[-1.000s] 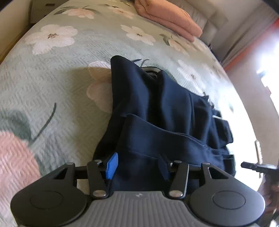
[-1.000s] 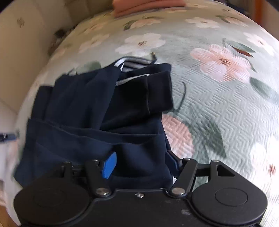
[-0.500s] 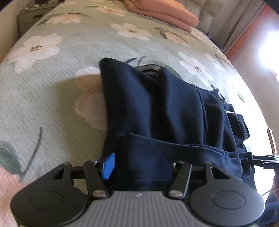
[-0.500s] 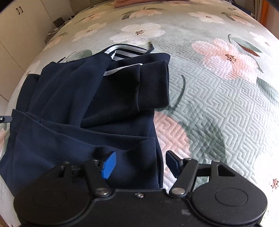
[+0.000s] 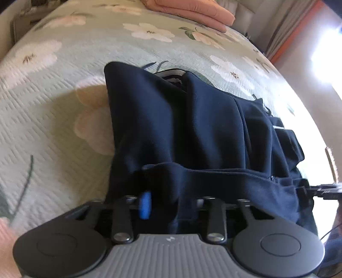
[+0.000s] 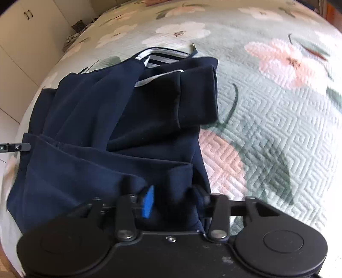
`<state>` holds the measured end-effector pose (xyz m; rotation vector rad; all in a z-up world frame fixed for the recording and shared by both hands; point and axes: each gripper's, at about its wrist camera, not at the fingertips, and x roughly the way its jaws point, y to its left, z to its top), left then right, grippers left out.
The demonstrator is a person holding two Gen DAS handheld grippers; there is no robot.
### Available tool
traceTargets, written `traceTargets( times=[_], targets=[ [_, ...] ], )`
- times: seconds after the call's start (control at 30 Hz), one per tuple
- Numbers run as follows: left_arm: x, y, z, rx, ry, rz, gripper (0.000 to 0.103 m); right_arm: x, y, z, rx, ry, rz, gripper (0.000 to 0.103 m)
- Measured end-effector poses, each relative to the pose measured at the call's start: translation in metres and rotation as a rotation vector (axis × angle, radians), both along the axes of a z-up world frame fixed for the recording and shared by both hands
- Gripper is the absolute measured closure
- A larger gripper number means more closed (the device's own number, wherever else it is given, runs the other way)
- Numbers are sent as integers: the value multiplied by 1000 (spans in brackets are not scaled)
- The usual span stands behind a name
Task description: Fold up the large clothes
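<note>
The left gripper sits at the near edge of the bed, its fingers drawn together on the near hem of the navy garment; cloth bunches up between the blue pad and the opposite finger, so the grip looks clamped on the fabric rather than resting on it. Holding one hem corner here makes sense as half of a two-handed lift, which would let the hem be carried over the body of the garment in one even fold. The garment itself lies across the middle of the floral bedspread, already narrowed, with a sleeve laid over the front and a grey-and-white lining showing at the collar towards the far edge. It is dark, thick and soft-looking, with shallow creases running lengthwise, and the near hem forms a raised doubled band. Further right, the right gripper holds the other hem corner at the same near edge, its fingers likewise closed on a pinch of navy cloth. From its view the cuffed sleeve lies folded across the chest, ending near the garment's right side. A folded pink blanket rests at the far edge of the bed, well apart from the work.
</note>
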<state>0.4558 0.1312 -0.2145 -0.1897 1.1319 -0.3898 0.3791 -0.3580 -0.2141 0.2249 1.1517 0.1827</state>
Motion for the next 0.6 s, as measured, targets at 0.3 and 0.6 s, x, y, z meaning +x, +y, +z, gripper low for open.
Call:
traceTargets(
  times=[0.3,0.6],
  targets=[
    [-23,-5,27,58,-97,14,96,-26,23,29,-140,-126,49,95],
    [-11,28,106,-144,-255,207,97,-9,34,118,-289,-395,27,96]
  ],
)
